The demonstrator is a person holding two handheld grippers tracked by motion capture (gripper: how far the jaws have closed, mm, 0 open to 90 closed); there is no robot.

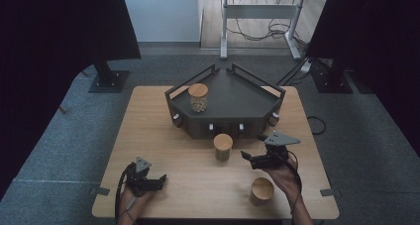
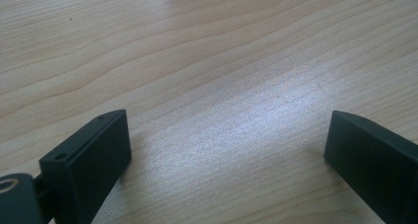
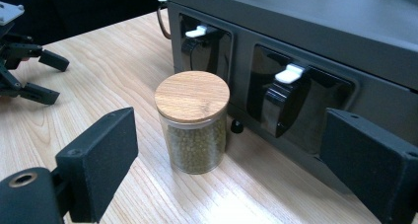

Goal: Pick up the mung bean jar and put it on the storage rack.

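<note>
At the near left, the left tool (image 1: 159, 180) rested low over the bare surface (image 1: 148, 131), jaws spread with nothing between them. Near the middle stood a jar (image 1: 223, 146) of green beans, wooden lid on, upright just in front of the dark rack (image 1: 237, 98) — touching it or not, I couldn't tell. The right tool (image 1: 246, 156) pointed at that jar from the right, jaws spread wide, apart from the glass. Another jar (image 1: 261, 191) sat nearer, by the right hand (image 1: 283, 178).

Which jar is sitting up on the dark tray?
The jar of pale beans, at the tray's left. The other two wooden-lidded jars stand on the table.
</note>
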